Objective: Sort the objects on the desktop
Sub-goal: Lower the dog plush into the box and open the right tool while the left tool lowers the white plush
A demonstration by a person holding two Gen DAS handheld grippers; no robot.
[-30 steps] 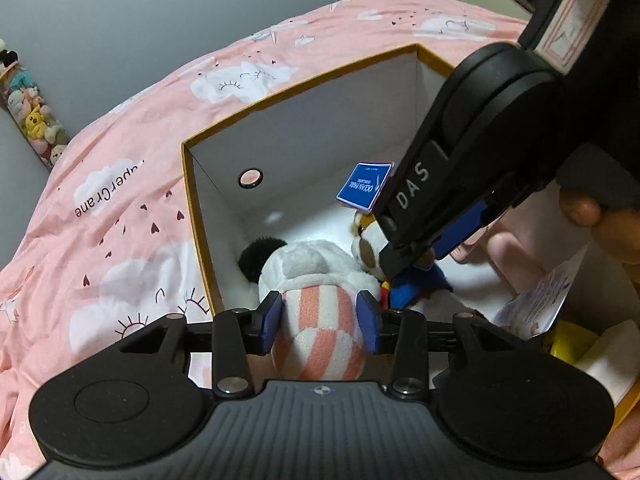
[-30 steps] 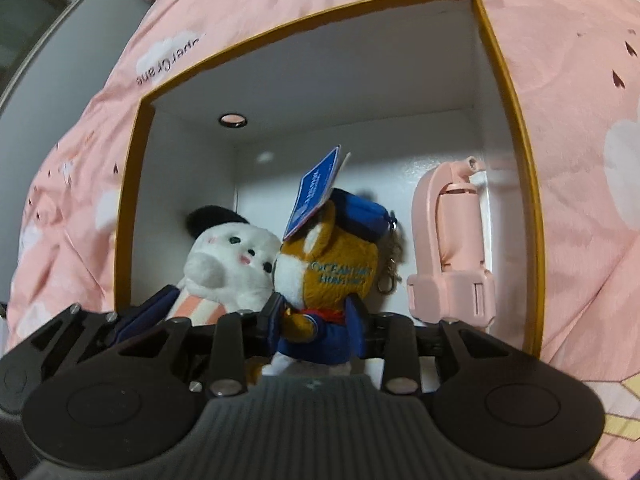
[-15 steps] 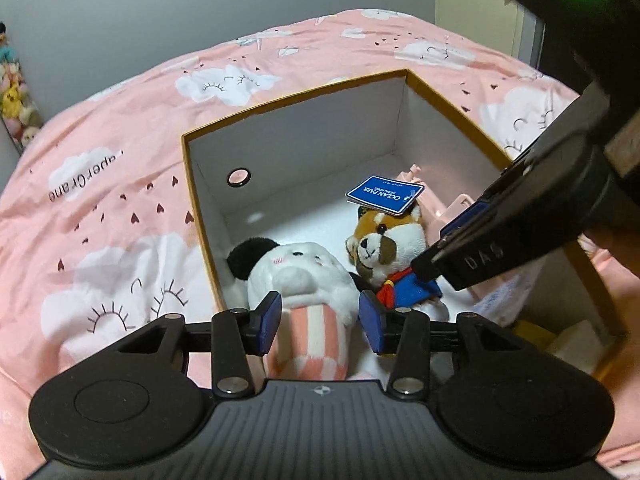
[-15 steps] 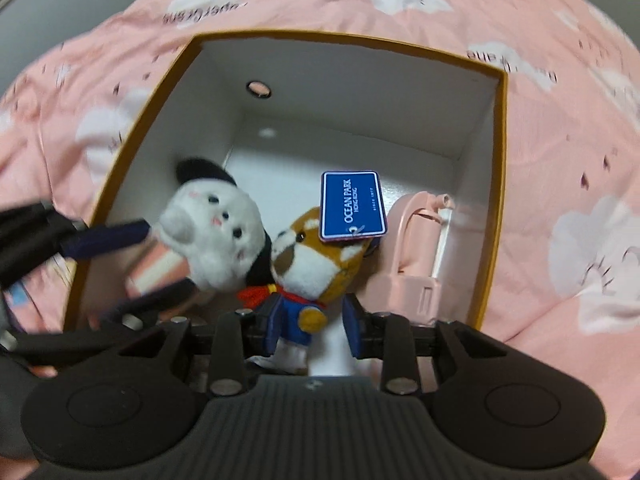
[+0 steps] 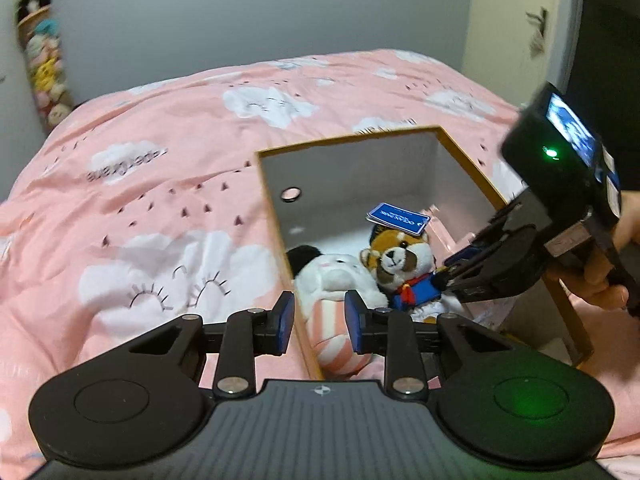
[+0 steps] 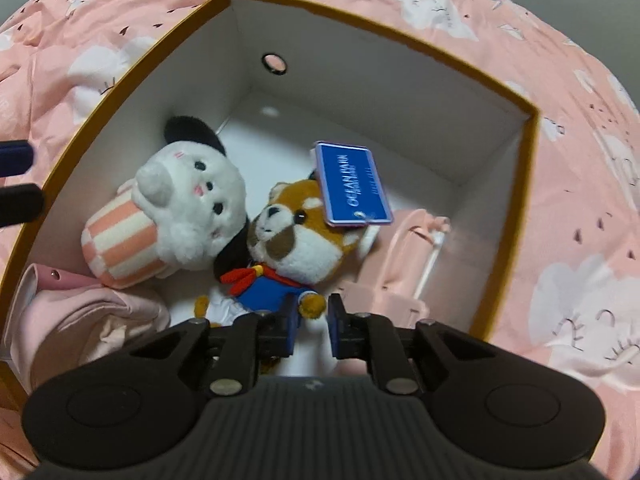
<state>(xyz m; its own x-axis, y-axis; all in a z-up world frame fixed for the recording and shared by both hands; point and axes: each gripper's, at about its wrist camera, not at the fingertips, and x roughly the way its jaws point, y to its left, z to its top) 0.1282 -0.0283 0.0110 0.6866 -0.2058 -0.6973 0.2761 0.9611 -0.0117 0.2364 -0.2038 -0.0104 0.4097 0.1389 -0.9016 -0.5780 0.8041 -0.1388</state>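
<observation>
A white box with an orange rim (image 5: 352, 138) (image 6: 384, 28) sits on the pink bed. Inside lie a white plush dog with black ears and a striped body (image 5: 334, 280) (image 6: 188, 208) and a red panda plush in a blue outfit with a blue tag (image 5: 404, 260) (image 6: 296, 240). My left gripper (image 5: 320, 320) is open, above the box's near left wall, apart from the white plush. My right gripper (image 6: 314, 322) (image 5: 448, 276) is open just above the panda plush's feet, holding nothing.
A pink handheld device (image 6: 404, 264) lies by the box's right wall. A pink cloth pouch (image 6: 84, 312) fills the near left corner. The pink cloud-print duvet (image 5: 160, 208) surrounds the box. Plush toys hang on the far left wall (image 5: 44, 76).
Both grippers have let go of their plush toys and pulled back up and out of the box. The two toys now lie side by side on the box floor.
</observation>
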